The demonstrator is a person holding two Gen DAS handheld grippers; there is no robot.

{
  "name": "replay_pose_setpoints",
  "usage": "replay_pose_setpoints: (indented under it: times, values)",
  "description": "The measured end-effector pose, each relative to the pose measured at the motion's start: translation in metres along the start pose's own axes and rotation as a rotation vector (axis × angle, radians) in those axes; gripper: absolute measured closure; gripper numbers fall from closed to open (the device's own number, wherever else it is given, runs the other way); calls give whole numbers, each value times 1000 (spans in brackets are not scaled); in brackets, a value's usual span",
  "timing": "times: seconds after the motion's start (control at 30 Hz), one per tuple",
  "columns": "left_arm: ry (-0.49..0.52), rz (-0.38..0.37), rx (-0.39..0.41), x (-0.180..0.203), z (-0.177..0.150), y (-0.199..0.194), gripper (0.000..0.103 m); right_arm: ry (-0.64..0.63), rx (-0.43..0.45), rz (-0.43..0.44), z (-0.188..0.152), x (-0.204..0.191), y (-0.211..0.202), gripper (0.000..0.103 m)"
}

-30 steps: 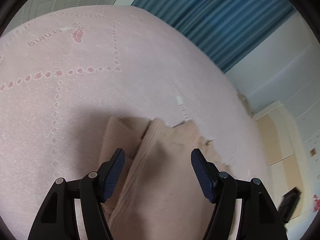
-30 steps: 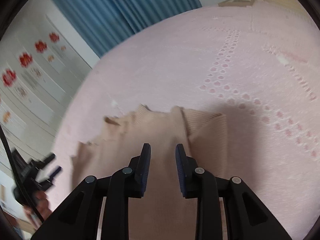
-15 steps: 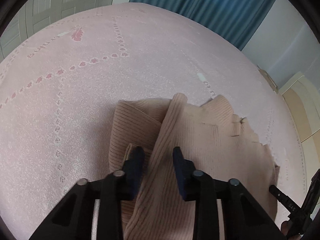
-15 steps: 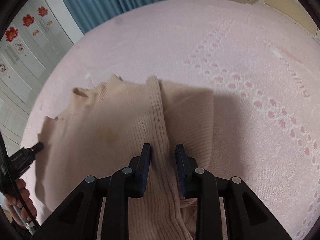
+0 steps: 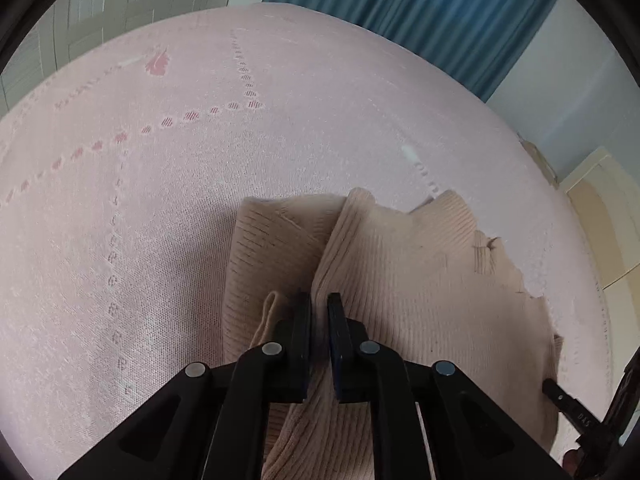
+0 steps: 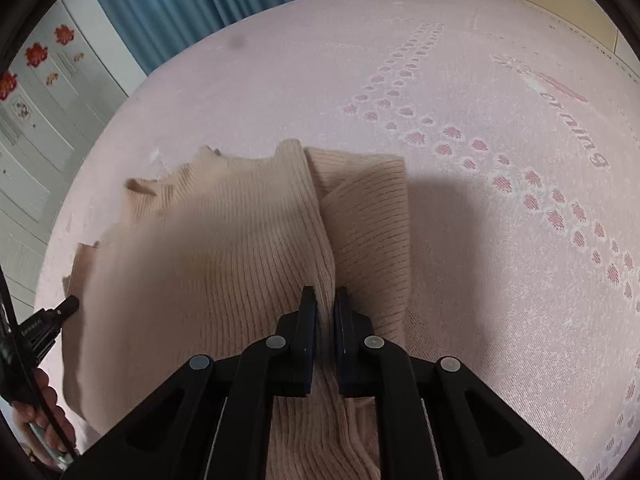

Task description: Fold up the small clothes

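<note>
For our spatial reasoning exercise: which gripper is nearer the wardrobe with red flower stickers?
Left. The left gripper grips the sweater on the wardrobe side; the right gripper grips it farther over, away from the wardrobe.

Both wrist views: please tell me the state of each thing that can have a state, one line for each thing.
Beige ribbed knit top: lying on the bed, partly folded, one raised fold pinched at two places.
Left claw: shut on a fold of the top.
Right claw: shut on a fold of the top.
Pink bedspread: spread flat under the top.
Blue curtain: drawn closed.
</note>
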State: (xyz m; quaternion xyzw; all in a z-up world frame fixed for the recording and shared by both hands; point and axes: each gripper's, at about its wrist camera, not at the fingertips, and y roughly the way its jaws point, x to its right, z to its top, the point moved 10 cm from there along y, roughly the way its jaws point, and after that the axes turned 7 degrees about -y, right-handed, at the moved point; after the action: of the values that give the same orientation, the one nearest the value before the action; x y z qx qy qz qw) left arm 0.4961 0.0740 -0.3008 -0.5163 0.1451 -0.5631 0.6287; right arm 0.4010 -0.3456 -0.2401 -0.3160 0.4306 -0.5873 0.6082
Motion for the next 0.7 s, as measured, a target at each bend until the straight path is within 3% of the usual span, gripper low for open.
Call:
replay_pose_setpoints:
  times: [0.17,0.23,0.33,0.4,0.47,0.57,0.7]
  values:
    - [-35,-39,-58,1,-3,-4,80,-30,18,26,2,-5,-20,87]
    - [-21,-56,-69,6,-9,-7,68,-57,29,51,2,-10,-31,78]
    - [6,-67,-61,10,-20,-22,58,-68,66,57,-1,-12,-48,68]
    - [33,-69,-39,12,-27,-39,56,-67,80,61,-7,-11,-57,68]
    - [17,-92,-8,11,-33,-57,43,-64,79,65,-19,-8,-67,68]
    - [-28,-124,9,8,-44,-73,41,-53,78,67,-43,-3,-82,68]
    - [-25,-88,-8,-7,-76,-91,41,-16,68,76,-85,2,-95,62]
